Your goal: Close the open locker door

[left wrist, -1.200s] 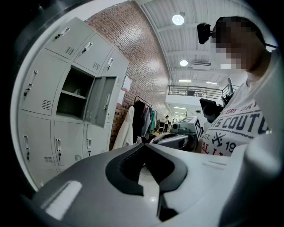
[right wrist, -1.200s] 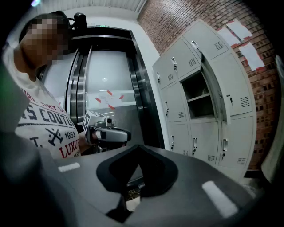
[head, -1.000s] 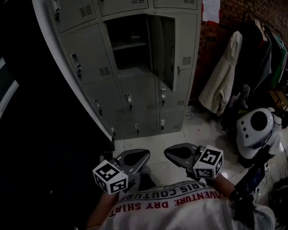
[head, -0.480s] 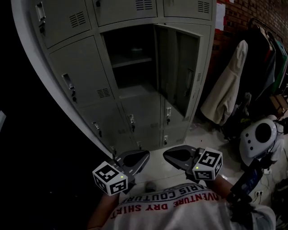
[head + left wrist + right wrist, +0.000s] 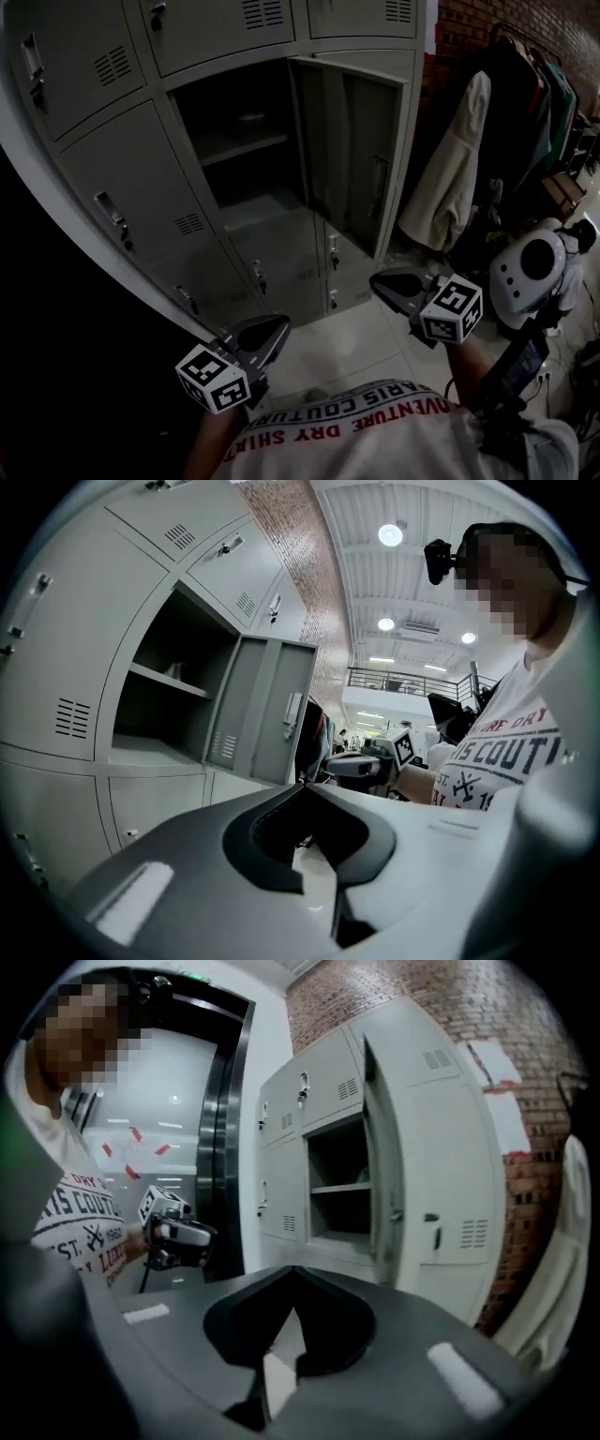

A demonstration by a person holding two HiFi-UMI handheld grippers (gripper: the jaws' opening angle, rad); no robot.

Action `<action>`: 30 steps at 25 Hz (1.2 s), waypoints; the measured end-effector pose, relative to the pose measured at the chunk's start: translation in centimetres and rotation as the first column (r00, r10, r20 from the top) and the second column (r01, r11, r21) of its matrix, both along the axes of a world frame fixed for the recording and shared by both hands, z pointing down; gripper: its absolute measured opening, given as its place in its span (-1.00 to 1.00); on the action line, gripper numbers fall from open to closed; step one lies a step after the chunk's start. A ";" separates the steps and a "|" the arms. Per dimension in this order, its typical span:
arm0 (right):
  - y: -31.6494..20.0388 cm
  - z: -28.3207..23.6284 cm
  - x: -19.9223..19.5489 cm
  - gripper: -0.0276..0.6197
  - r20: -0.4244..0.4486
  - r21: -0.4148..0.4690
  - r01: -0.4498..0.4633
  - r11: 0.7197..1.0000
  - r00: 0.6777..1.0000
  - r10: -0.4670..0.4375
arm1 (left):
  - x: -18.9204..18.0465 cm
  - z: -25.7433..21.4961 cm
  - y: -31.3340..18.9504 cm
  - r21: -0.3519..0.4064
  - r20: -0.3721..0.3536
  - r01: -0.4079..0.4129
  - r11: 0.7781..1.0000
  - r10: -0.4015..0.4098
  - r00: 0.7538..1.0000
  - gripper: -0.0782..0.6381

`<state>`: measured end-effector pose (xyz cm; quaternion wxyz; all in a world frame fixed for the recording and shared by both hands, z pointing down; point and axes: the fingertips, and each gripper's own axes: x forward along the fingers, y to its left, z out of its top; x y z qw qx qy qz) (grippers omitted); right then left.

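A bank of grey lockers (image 5: 112, 178) stands in front of me. One compartment (image 5: 234, 141) is open, with a shelf inside, and its door (image 5: 356, 159) is swung out to the right. My right gripper (image 5: 394, 284) is shut on nothing, held below the door's free edge and apart from it. My left gripper (image 5: 262, 336) is lower and to the left, also shut and empty. In the left gripper view the door (image 5: 274, 710) stands ajar beyond the left gripper (image 5: 305, 791). In the right gripper view the door (image 5: 382, 1180) is seen edge-on past the right gripper (image 5: 292, 1272).
Coats (image 5: 450, 178) hang on a rack right of the lockers, against a brick wall (image 5: 473, 23). A white rounded device (image 5: 528, 270) sits on the tiled floor (image 5: 356, 337) at the right. The area left of the lockers is dark.
The lockers have come closer and shifted left in the head view. My right gripper has moved up and to the right toward the open door. The left gripper has stayed low.
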<state>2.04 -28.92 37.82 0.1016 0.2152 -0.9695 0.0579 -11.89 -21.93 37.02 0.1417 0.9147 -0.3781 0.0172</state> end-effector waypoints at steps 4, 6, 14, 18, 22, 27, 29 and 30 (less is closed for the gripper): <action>-6.5 -3.6 4.2 -0.92 0.047 0.089 -0.177 0.980 0.984 0.173 | -0.7 0.0 -1.0 0.009 0.001 -0.002 1.000 0.002 1.000 -0.77; -9.2 -5.5 5.7 -0.92 0.099 0.102 -0.250 0.963 0.966 0.240 | -0.9 0.0 -1.4 0.007 0.005 -0.006 1.000 0.006 1.000 -0.77; -15.0 -9.6 6.2 -0.92 0.162 0.151 -0.327 0.933 0.939 0.303 | -1.9 -0.3 -2.5 0.009 0.004 -0.018 1.000 0.018 1.000 -0.77; -14.9 -9.8 4.8 -0.92 0.169 0.146 -0.306 0.941 0.945 0.281 | -2.5 -0.4 -3.1 0.013 0.010 -0.029 1.000 0.029 1.000 -0.77; -13.2 -10.3 2.8 -0.92 0.194 0.132 -0.260 0.956 0.953 0.233 | -3.1 -0.5 -3.9 0.010 0.010 -0.032 0.999 0.032 0.999 -0.77; -10.5 -10.7 -2.1 -0.92 0.208 0.159 -0.157 0.975 0.970 0.123 | -3.5 0.4 -5.0 0.002 -0.005 -0.058 0.998 0.058 0.998 -0.77; -9.8 -10.6 -4.4 -0.92 0.195 0.176 -0.114 0.978 0.978 0.079 | -3.6 0.7 -5.4 -0.006 -0.007 -0.069 0.998 0.069 0.998 -0.77; -9.6 -10.3 -5.4 -0.92 0.175 0.188 -0.095 0.978 0.983 0.062 | -3.7 0.9 -5.5 -0.011 -0.010 -0.073 0.997 0.073 0.997 -0.77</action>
